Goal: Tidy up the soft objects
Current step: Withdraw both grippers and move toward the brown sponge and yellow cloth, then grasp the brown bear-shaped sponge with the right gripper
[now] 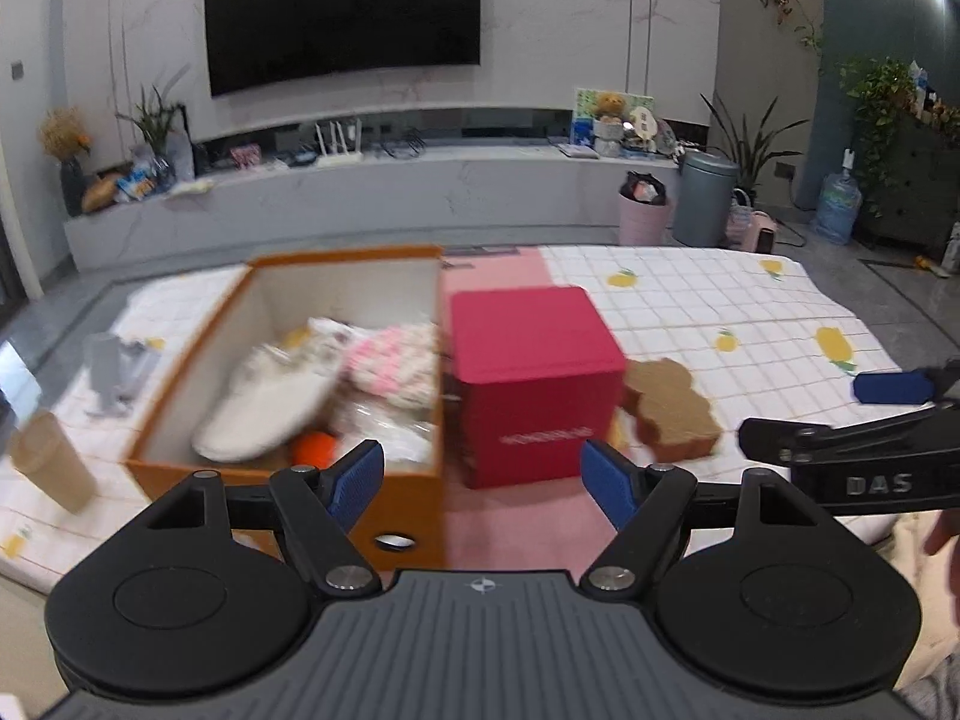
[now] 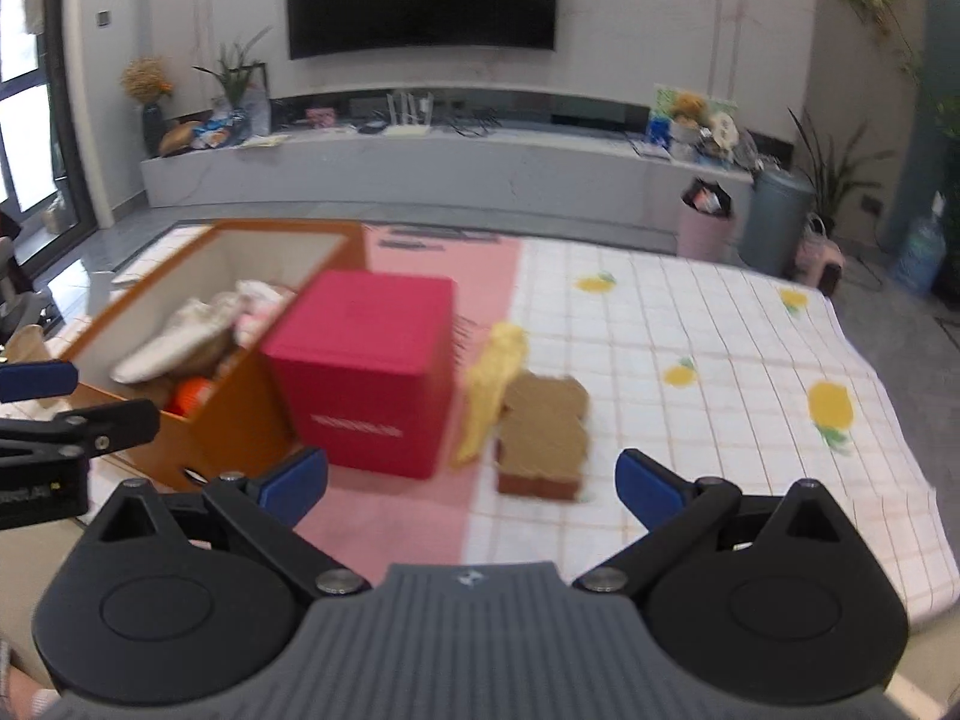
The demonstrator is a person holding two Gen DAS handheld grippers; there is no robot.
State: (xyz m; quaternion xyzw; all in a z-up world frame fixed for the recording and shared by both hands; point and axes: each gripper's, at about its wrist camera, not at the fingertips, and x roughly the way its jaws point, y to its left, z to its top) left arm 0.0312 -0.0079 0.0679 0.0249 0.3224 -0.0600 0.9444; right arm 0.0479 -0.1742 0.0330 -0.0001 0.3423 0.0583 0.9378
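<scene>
An open orange box (image 1: 288,480) (image 2: 240,426) sits at the left and holds a white soft shoe-like item (image 1: 264,408) (image 2: 174,342), a pink and white knit piece (image 1: 396,360) and an orange ball (image 1: 315,449) (image 2: 192,393). A red cube box (image 1: 534,384) (image 2: 372,372) stands right of it. A brown soft toy (image 1: 669,411) (image 2: 543,432) lies right of the cube, with a yellow soft piece (image 2: 495,384) beside it. My left gripper (image 1: 483,480) is open and empty before the boxes. My right gripper (image 2: 471,483) is open and empty, near the brown toy.
A pink and white checked cloth with yellow fruit prints (image 1: 720,312) (image 2: 690,330) covers the table. A grey cup (image 1: 111,369) and a brown paper cup (image 1: 51,462) stand left of the orange box. A TV wall and low shelf lie beyond.
</scene>
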